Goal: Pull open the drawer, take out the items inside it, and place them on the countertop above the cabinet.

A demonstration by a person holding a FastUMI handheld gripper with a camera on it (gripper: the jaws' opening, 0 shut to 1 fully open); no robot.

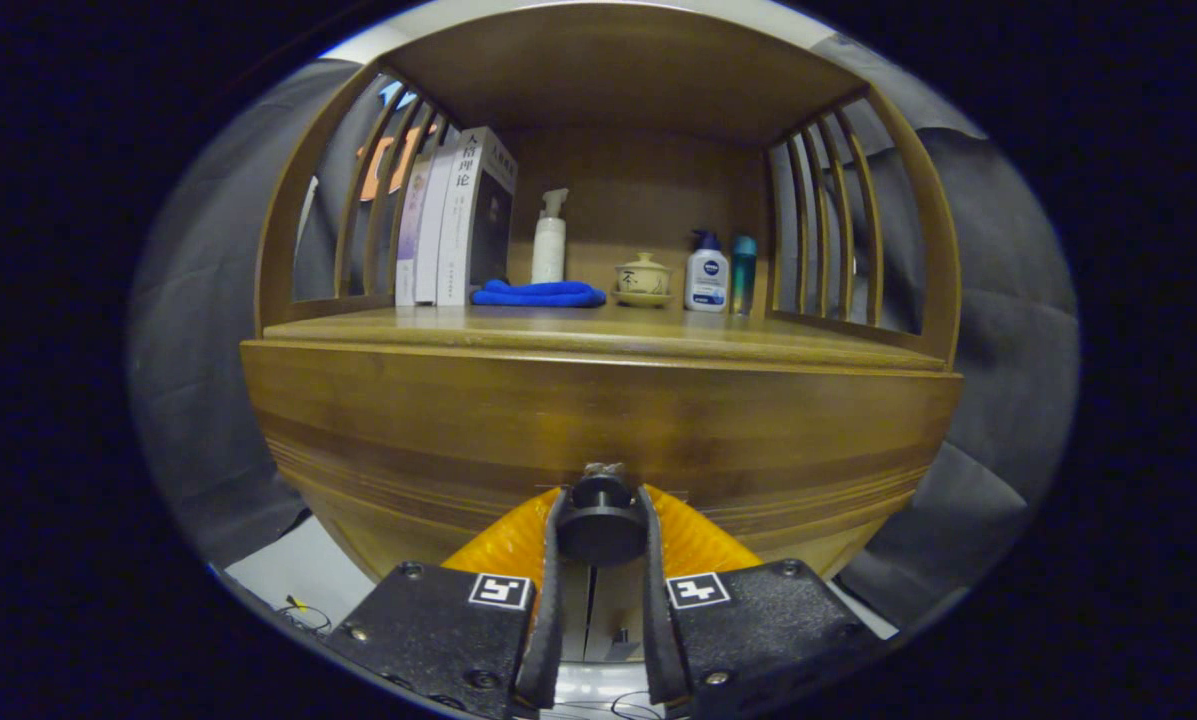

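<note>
A wooden cabinet fills the view, with its drawer front (598, 430) closed flush below the countertop (578, 335). A round dark knob (599, 520) sticks out of the drawer front at its lower middle. My gripper (599, 510) is shut on that knob, one finger pressing on each side of it. The drawer's inside is hidden.
On the countertop stand several upright books (453, 220) at the left, a folded blue cloth (538, 293), a white pump bottle (549, 240), a lidded ceramic cup (644, 279), a white lotion bottle (706, 275) and a teal bottle (743, 272). Slatted wooden sides (828, 220) fence the shelf.
</note>
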